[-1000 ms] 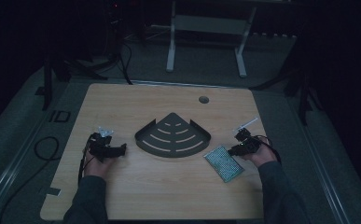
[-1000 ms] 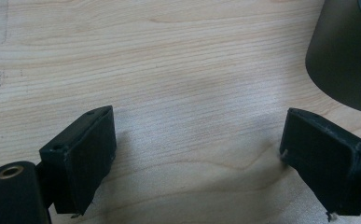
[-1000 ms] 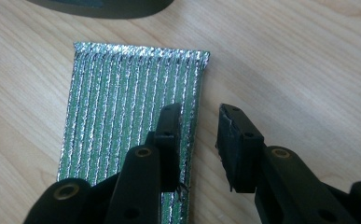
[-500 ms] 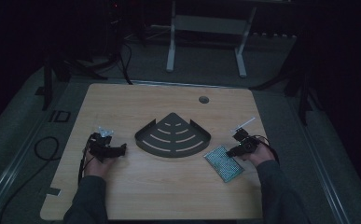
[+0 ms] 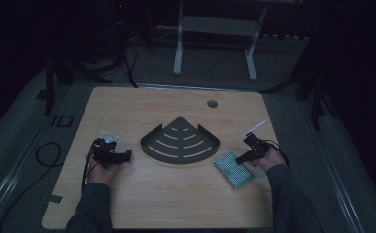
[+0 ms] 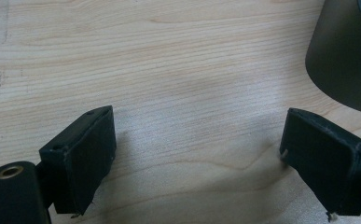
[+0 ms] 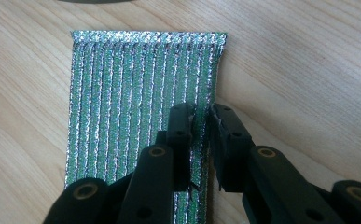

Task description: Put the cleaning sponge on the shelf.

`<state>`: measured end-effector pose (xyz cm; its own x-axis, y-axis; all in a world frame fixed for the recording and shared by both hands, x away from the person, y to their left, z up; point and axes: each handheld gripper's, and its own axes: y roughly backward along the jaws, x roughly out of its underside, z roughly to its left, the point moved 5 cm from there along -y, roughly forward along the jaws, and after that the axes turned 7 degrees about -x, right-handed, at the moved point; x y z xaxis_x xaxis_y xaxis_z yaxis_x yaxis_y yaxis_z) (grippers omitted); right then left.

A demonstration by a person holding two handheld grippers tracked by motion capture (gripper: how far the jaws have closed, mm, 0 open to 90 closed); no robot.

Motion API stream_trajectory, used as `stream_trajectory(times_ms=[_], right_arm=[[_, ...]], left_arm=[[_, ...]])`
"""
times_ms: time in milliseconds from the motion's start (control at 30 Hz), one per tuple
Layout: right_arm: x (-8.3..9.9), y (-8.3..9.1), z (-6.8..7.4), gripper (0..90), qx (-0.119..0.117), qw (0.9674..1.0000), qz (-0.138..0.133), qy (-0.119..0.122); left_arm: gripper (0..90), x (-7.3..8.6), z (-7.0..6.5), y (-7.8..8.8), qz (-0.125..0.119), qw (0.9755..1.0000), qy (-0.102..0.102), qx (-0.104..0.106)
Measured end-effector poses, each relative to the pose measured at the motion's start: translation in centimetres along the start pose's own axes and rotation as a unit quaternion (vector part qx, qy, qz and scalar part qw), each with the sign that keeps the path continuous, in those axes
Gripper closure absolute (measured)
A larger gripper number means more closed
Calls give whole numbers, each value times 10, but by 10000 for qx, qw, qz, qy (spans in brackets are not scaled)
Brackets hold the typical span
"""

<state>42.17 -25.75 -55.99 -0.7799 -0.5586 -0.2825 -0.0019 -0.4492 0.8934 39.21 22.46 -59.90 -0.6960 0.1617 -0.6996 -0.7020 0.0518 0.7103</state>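
A green glittery scouring pad (image 5: 231,169) lies flat on the wooden table at the right; its ribbed face is seen close in the right gripper view (image 7: 136,93). My right gripper (image 5: 242,158) (image 7: 201,114) has just been closing, and its narrow jaws now pinch the pad's right edge strip. A dark metal corner rack (image 5: 180,143) with curved slots sits mid-table. To the left of it my left gripper (image 5: 126,155) (image 6: 194,163) rests low over bare wood, jaws wide open with nothing between them. The rack's rounded wall (image 6: 341,60) stands just beyond its right jaw.
A small crumpled clear packet (image 5: 109,137) lies behind the left hand. A white strip (image 5: 253,128) lies beyond the right hand. A round cable hole (image 5: 212,103) is near the table's far edge. A metal stand (image 5: 214,29) is on the floor behind.
The right gripper has shifted very slightly down onto the pad's edge. The left hand, the rack and the pad have stayed where they were.
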Motion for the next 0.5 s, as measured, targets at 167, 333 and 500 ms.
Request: stream_trajectory(times_ms=[167,333,500], right_arm=[[0,0,0,829,-26,10000,43,-27],[-1,1,3,891,88,9998,136,64],[-1,3,7,896,203,9994,217,149]], left_arm=[[109,0,0,0,-2,10000,0,-2],[109,0,0,0,-2,10000,-1,-1],[109,0,0,0,-3,10000,-1,-1]])
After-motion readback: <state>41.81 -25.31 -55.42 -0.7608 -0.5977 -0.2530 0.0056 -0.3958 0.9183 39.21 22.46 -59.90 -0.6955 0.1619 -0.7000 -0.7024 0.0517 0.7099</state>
